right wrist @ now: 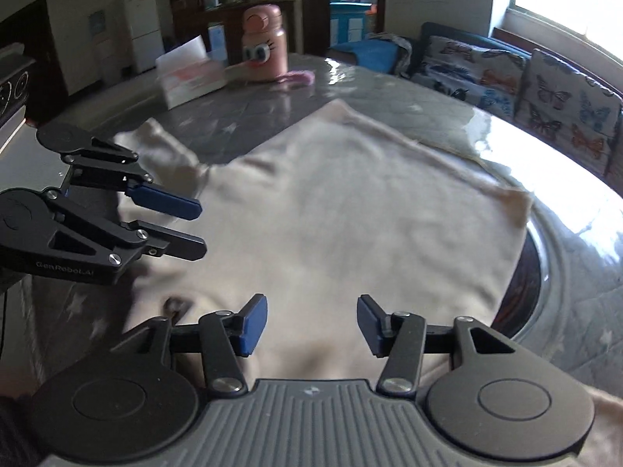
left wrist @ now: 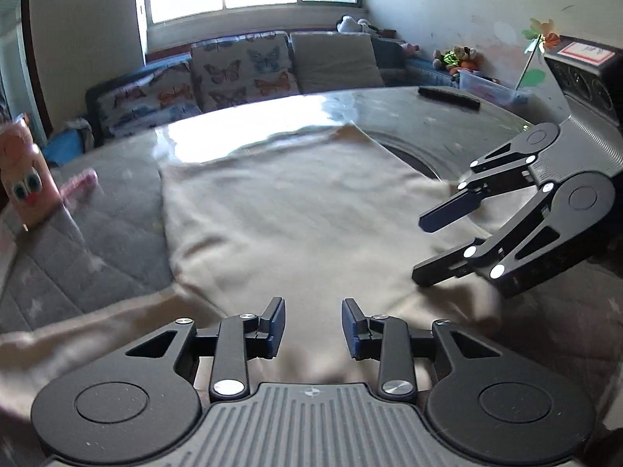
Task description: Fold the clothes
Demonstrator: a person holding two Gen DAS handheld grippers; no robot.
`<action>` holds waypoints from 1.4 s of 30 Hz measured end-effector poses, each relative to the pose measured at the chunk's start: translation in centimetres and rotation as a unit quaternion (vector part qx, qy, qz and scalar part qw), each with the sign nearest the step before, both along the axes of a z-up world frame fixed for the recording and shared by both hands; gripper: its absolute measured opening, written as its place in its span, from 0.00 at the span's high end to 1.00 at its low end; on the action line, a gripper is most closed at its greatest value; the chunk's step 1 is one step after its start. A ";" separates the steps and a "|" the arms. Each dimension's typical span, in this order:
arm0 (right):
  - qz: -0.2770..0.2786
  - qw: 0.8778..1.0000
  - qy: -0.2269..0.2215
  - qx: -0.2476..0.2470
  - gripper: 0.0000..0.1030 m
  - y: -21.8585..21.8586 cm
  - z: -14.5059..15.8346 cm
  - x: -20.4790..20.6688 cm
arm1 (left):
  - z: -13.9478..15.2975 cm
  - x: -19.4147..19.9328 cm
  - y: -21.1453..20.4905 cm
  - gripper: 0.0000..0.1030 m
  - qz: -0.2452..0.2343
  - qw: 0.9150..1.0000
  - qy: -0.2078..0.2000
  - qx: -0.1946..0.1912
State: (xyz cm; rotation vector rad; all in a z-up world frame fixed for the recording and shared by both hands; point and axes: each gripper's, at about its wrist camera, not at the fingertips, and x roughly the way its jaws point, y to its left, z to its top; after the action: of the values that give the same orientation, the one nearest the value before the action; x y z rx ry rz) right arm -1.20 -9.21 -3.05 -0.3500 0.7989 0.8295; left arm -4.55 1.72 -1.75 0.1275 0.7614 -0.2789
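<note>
A cream-coloured garment (left wrist: 296, 210) (right wrist: 350, 210) lies spread flat on the round table, one sleeve trailing toward the near left in the left wrist view. My left gripper (left wrist: 313, 327) hovers open over the garment's near edge with nothing between its fingers. In the right wrist view the same left gripper (right wrist: 200, 229) comes in from the left, open above the cloth. My right gripper (right wrist: 311, 323) is open over the garment's near side, empty. From the left wrist camera, the right gripper (left wrist: 418, 249) enters at the right edge, its fingers apart just above the cloth.
The table (left wrist: 447, 116) has a grey quilted cover under clear glossy plastic. A pink cartoon bottle (right wrist: 264, 48) (left wrist: 23, 175), a white box (right wrist: 190, 72) and a pink cord (right wrist: 298, 76) stand at one side. A dark remote (left wrist: 447, 97) lies at the far edge. A sofa with butterfly cushions (left wrist: 241, 70) is behind.
</note>
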 end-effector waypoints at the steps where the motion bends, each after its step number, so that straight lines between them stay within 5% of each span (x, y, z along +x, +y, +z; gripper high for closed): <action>1: 0.002 1.000 -0.002 0.001 0.49 0.1 0.0 -0.2 | -0.3 -0.3 0.0 0.66 0.003 1.000 0.002 0.001; 12: 0.023 1.000 -0.015 0.007 0.48 1.3 -0.2 -2.6 | 0.9 -2.6 5.5 0.64 0.115 0.992 -0.021 -0.049; 24: 0.022 1.000 -0.001 0.002 0.42 1.6 -1.0 -2.7 | -0.6 -2.1 17.3 0.67 0.311 0.950 -0.006 -0.022; 36: 0.014 1.000 0.006 0.005 0.41 1.0 -0.9 -2.7 | -1.0 -0.2 20.9 0.74 0.342 0.938 -0.019 0.051; 42: -0.011 1.000 -0.001 0.024 0.41 -0.7 0.1 -3.0 | -0.4 0.3 21.2 0.74 0.350 0.936 -0.013 0.050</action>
State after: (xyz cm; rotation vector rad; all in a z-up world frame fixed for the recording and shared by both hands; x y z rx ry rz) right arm -4.16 -9.87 -2.96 -0.2988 0.7789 0.8265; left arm -4.26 22.94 -2.15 -0.0494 0.7493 0.4396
